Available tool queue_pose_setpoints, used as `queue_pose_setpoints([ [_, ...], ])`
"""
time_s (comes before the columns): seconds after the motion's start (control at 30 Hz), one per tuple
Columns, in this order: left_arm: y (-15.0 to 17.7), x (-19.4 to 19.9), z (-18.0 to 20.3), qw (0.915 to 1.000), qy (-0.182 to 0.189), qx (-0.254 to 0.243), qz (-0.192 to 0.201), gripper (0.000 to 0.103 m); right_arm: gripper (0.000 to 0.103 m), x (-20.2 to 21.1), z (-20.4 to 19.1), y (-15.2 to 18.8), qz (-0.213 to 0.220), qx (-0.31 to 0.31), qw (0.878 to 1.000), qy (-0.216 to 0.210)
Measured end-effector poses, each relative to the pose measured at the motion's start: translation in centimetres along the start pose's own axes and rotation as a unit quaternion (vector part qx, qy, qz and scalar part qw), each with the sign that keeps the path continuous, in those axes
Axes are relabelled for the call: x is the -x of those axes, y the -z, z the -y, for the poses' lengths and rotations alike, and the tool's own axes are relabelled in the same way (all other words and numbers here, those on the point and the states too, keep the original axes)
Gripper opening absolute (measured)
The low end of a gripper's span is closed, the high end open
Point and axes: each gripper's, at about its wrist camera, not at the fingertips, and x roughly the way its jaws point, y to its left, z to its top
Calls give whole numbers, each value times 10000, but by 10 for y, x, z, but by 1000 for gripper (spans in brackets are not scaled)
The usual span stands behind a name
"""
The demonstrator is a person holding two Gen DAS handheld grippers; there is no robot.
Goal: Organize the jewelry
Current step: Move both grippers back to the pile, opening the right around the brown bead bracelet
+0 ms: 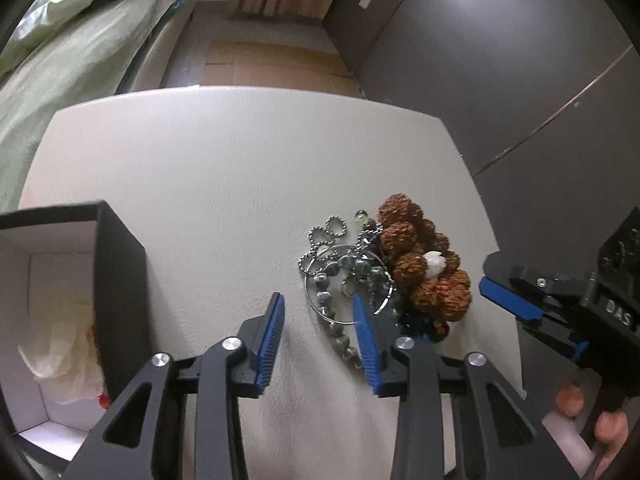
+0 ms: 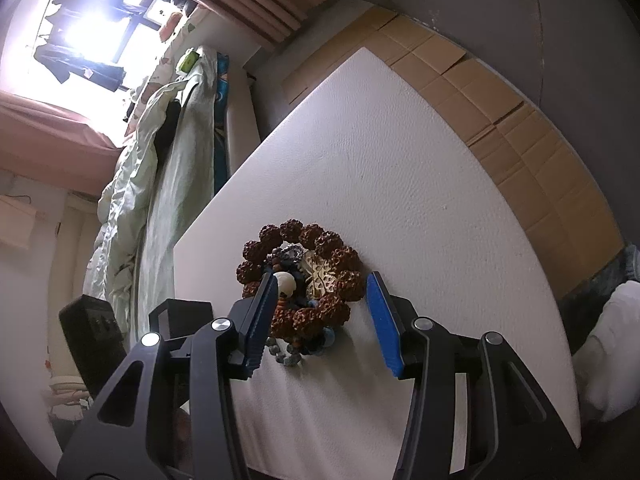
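At nine o'clock in the left wrist view sits the open black box [image 1: 116, 280], white inside, something pale and crumpled in it, maybe tissue. The left hand-held gripper [image 1: 318, 320] hovers spread wide and empty over the white textured bench [image 1: 200, 168]. At three o'clock lies the jewelry pile: ball chain [image 1: 320, 240], wire hoop with green beads [image 1: 348, 276], knobbly brown seed bracelet [image 2: 304, 276]. The right hand-held gripper [image 2: 322, 292] straddles that bracelet, fingers parted. It looks like the pick-up step; next, close on the bracelet.
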Motion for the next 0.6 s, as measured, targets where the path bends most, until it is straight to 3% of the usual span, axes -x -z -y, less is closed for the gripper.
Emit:
queue_pose_setpoints([
  [0.23,-2,-4,-1,10000,22,82,-31,27,48,-5,-3,1,-77,65,9999,31],
  [0.33,-2,-7,-1,9999,1,77,-80,8,48,-7,-6,1,-112,96,9999,68],
  [0.37,-2,-8,-2,9997,137,172,-136,8,48,-7,-6,2,-107,106,9998,93],
  [0.6,-3,9,-10,9994,188,302,44,0,48,-10,-5,3,-100,86,9997,213],
])
